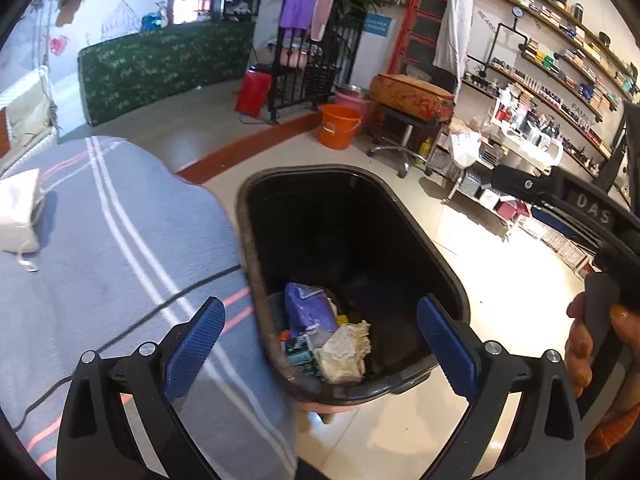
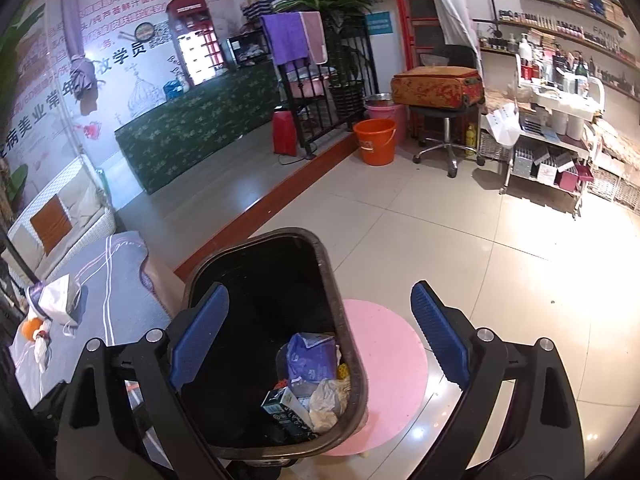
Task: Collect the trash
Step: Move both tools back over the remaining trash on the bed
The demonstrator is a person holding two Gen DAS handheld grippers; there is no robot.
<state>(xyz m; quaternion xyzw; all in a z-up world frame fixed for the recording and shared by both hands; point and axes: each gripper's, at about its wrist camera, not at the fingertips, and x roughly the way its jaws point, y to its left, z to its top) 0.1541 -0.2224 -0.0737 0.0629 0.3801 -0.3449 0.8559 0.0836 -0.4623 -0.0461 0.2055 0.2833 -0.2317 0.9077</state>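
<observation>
The left gripper (image 1: 320,320) hangs over the black trash bin (image 1: 256,264) with its 2 blue fingers (image 1: 200,332) spread wide and nothing between them. Down in the bin lie a crumpled white paper (image 1: 346,350), a purple packet (image 1: 308,308) and a small dark box (image 2: 286,404). The right gripper (image 2: 320,312) is also wide open and holds nothing. The bin stands on a pink stool (image 2: 388,364), right beside a bed with a grey striped cover (image 1: 120,248).

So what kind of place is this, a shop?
Probably a beauty salon: wall shelves lined with small bottles, a treatment bed under a striped sheet, and a trolley of cosmetics.
</observation>
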